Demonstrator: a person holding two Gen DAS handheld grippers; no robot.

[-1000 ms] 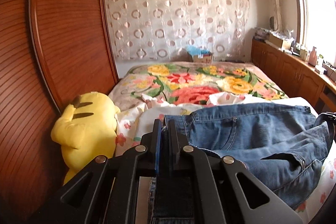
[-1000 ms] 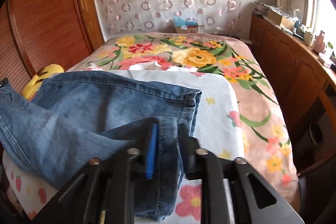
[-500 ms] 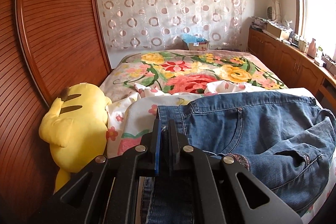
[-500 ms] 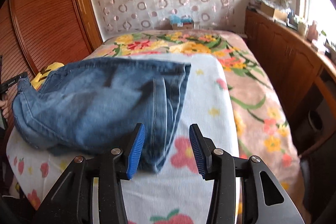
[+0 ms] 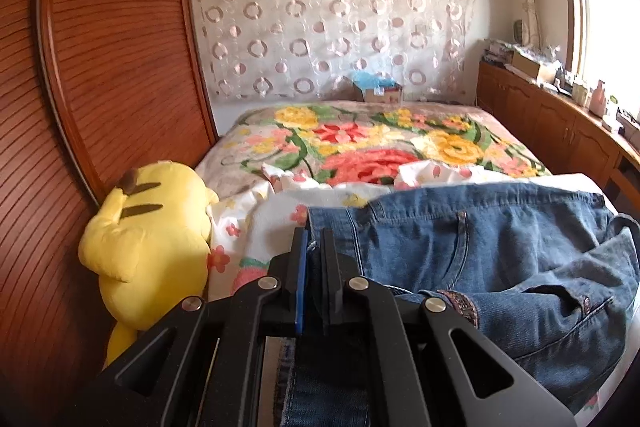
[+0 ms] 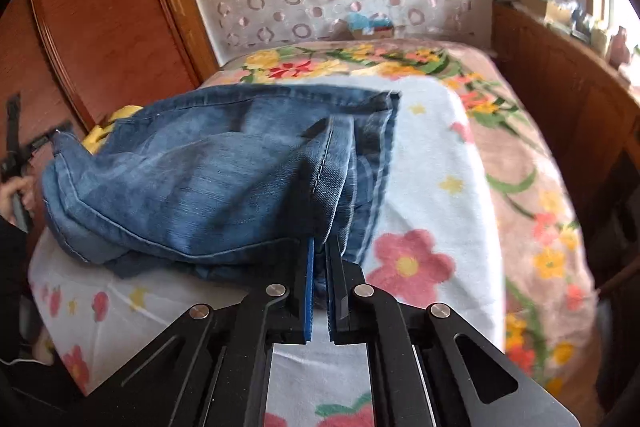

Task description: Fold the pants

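Looking along the left claw (image 5: 314, 255), its fingers are pressed together on the waistband corner of the blue denim pants (image 5: 480, 239), which lie on a white flower-print sheet (image 5: 276, 215) on the bed, beside a yellow plush toy (image 5: 148, 227). In the right wrist view, the right claw (image 6: 319, 255) pinches a stitched denim edge, lifting that fold above the sheet.

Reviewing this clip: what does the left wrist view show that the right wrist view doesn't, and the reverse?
Only the left wrist view shows the whole yellow plush toy, the jeans' fly seam and the window. Only the right wrist view shows the right gripper shut on a stitched jeans edge and the far hand holding the other tool. Both show the jeans on the floral sheet, the flowered blanket and the circle-patterned curtain. The left gripper also pinches denim.
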